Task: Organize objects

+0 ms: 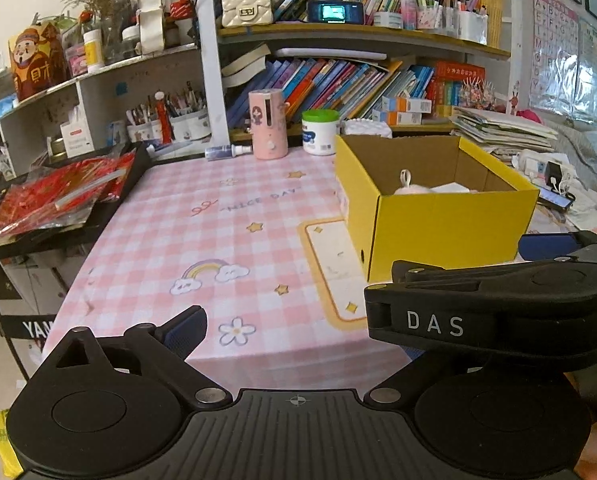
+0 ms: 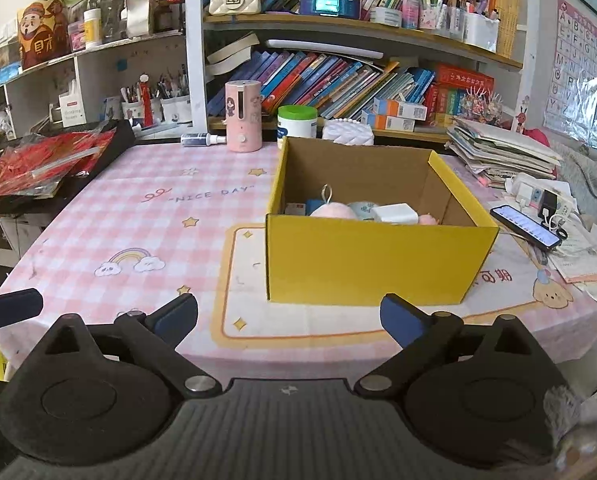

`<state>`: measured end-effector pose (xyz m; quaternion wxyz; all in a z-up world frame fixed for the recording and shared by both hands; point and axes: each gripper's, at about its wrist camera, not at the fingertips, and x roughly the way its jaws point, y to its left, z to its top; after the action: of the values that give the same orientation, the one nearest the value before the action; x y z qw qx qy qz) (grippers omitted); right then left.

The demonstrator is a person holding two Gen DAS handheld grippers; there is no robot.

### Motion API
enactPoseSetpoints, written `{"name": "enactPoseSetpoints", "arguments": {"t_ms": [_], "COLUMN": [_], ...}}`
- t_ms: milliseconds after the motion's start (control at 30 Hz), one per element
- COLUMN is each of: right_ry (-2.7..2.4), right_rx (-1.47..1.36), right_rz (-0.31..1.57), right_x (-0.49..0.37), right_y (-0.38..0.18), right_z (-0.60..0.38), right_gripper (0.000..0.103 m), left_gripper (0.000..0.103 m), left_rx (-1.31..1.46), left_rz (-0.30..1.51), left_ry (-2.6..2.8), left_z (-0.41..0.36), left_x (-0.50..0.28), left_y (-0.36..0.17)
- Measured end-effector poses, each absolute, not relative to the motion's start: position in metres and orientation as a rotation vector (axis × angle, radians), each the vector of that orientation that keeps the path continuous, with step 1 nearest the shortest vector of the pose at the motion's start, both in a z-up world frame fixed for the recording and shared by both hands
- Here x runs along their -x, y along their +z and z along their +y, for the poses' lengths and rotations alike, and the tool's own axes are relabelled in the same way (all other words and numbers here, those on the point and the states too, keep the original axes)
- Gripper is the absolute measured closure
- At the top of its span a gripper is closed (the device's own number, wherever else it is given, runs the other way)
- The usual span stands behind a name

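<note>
A yellow cardboard box [image 2: 378,264] stands open on the pink checked tablecloth [image 2: 138,232]. Inside it lie a pink plush [image 2: 332,211], a white block [image 2: 394,213] and other small items. In the left wrist view the box [image 1: 450,236] is to the right, with the plush top [image 1: 410,189] just showing. My right gripper [image 2: 288,320] is open and empty, in front of the box. My left gripper [image 1: 294,332] is open and empty over the table's front edge. Its right finger is hidden behind the right gripper's body [image 1: 490,312].
At the table's back stand a pink dispenser [image 2: 242,116], a green-lidded white jar [image 2: 297,122] and a spray bottle [image 2: 200,140]. A phone [image 2: 526,226], chargers and stacked papers [image 2: 502,152] lie right of the box. Red packets [image 2: 38,164] lie on a black stand at left. Bookshelves stand behind.
</note>
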<state>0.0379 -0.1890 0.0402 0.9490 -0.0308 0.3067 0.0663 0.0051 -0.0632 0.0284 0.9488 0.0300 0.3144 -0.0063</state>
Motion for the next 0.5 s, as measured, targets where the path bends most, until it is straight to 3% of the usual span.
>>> {"name": "enactPoseSetpoints", "arguments": {"t_ms": [500], "right_ry": [0.102], "right_rx": [0.03], "right_rz": [0.645], "right_x": [-0.027], "right_y": [0.03], "right_z": [-0.183], "right_gripper": [0.0], "left_gripper": [0.004], "left_rx": [-0.057], "left_rz": [0.693], "left_ry": [0.003], "left_z": [-0.058], "left_x": [-0.005], "left_y": [0.017]}}
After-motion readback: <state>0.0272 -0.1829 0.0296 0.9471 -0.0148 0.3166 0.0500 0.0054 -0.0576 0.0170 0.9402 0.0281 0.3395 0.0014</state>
